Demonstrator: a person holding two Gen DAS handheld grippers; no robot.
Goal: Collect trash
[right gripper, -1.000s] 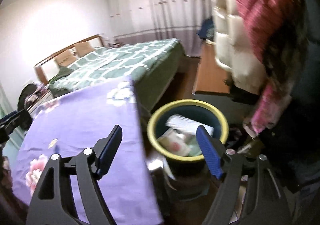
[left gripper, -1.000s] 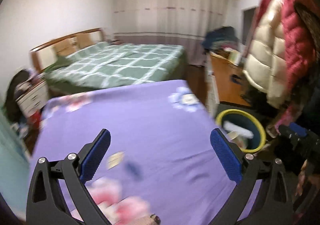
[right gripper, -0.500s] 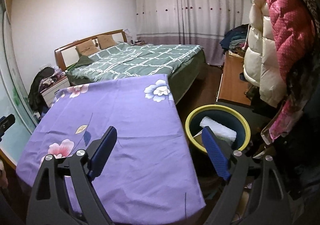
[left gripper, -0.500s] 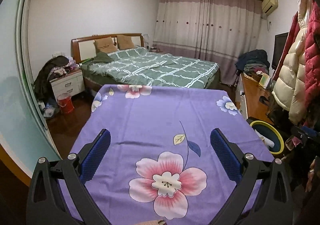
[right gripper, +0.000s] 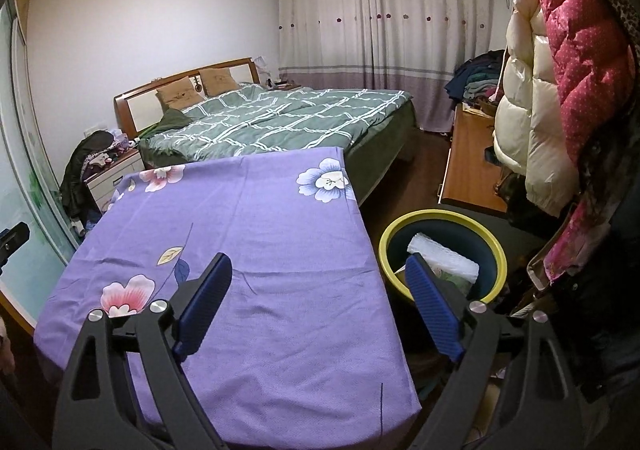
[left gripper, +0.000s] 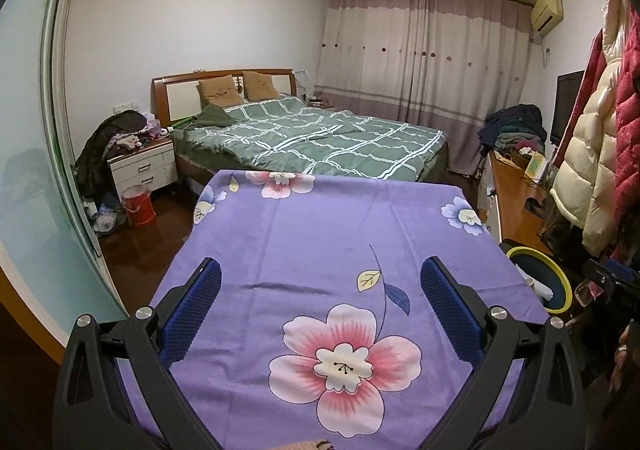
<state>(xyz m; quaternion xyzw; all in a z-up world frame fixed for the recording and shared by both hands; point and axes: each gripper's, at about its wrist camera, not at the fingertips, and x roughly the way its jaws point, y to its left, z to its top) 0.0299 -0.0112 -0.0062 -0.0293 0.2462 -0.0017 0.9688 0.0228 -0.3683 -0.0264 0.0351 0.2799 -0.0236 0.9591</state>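
Both tongs, left (left gripper: 320, 298) and right (right gripper: 320, 300), are wide open and hold nothing. Trash (right gripper: 442, 262) sits in the bin (right gripper: 404, 226) beside the table (right gripper: 280, 210). A swinging tong might bump the bin over.

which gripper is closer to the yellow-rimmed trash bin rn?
Right. The right gripper hangs open at the table's edge just beside the trash bin; the left gripper sits open over the purple tablecloth, bin far to its right.

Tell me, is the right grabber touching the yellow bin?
Cannot tell. In the right wrist view, one finger of the right hand-held gripper overlaps the yellow-rimmed bin, but no contact or gap shows.
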